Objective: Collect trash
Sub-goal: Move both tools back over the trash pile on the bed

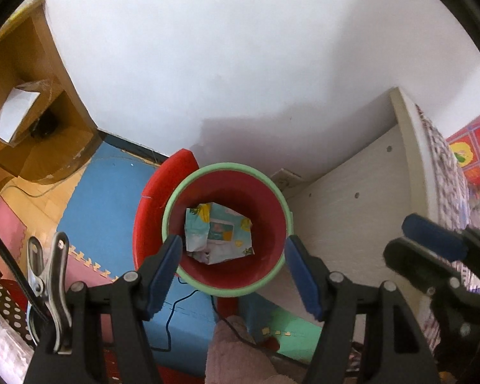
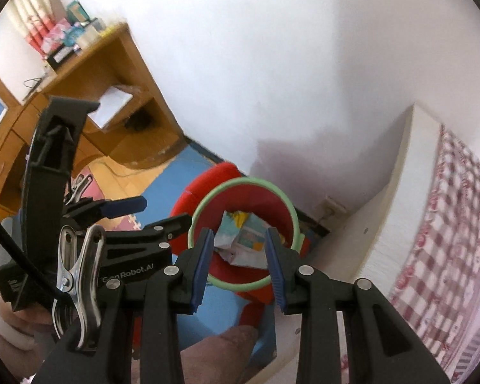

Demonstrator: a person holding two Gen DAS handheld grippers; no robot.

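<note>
Over on the left, the blue foam floor mat (image 1: 112, 198) runs up to the red bin (image 1: 230, 230) with its pale green rim, standing against the white wall, and there in the bottom lies the crumpled printed wrapper (image 1: 217, 233), well inside and touching neither tool. So the drop looks done, and the job now, I'd say, is a clean exit: lift both tools straight clear of that green rim, don't clip it and tip the bin, and keep the trailing black cable (image 1: 182, 307) out of the way before hunting for the next piece of rubbish. Left gripper (image 1: 233, 275) hangs above the bin mouth, jaws spread wide, nothing between the blue pads. Moving right, the right gripper (image 2: 240, 265) points down at the same bin, jaws set at a middling gap, empty too. Furthest right, the white cabinet side (image 1: 361, 192) stands beside the bin.
</note>
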